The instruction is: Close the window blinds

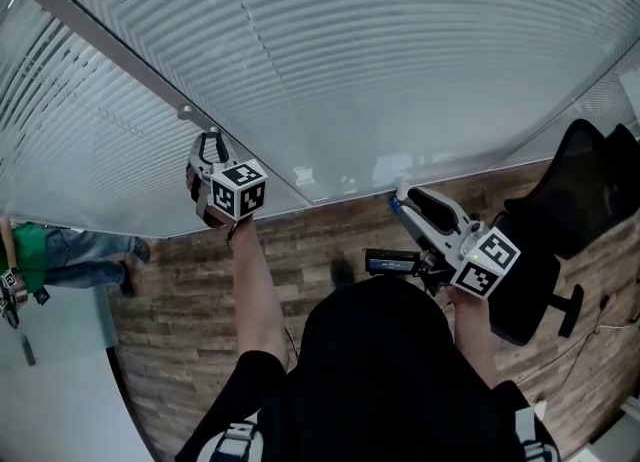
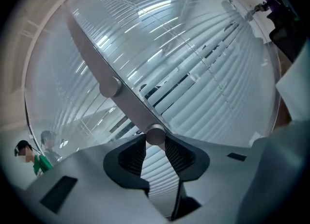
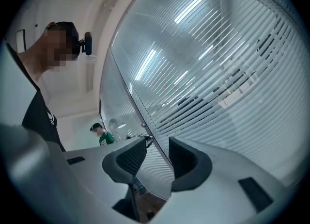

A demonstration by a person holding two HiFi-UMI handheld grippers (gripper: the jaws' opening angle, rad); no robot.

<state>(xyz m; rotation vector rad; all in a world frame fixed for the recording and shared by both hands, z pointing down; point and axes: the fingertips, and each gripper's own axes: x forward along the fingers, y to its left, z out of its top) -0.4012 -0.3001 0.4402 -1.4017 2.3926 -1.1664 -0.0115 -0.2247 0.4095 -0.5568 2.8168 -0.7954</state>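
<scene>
Left gripper (image 2: pixel 155 141) is up at the glass wall, its two jaws pinching a small round metal knob (image 2: pixel 155 134) on the slanted grey frame bar (image 2: pixel 92 68). A second knob (image 2: pixel 110 87) sits farther up the same bar, untouched. The window blinds (image 1: pixel 380 50) hang right behind the glass, spreading to both sides of that bar. On the right pane the slats lie nearly flat, with dark gaps showing through here and there. The right gripper (image 3: pixel 157 143) is held lower and nearer, off to the right, pointing at the right pane. Its jaws are spread with nothing between them, clear of the glass. Below runs a wooden floor (image 1: pixel 300 260), with a black office chair (image 1: pixel 590 190) at far right. A person in green (image 1: pixel 30 255) stands to the left.
</scene>
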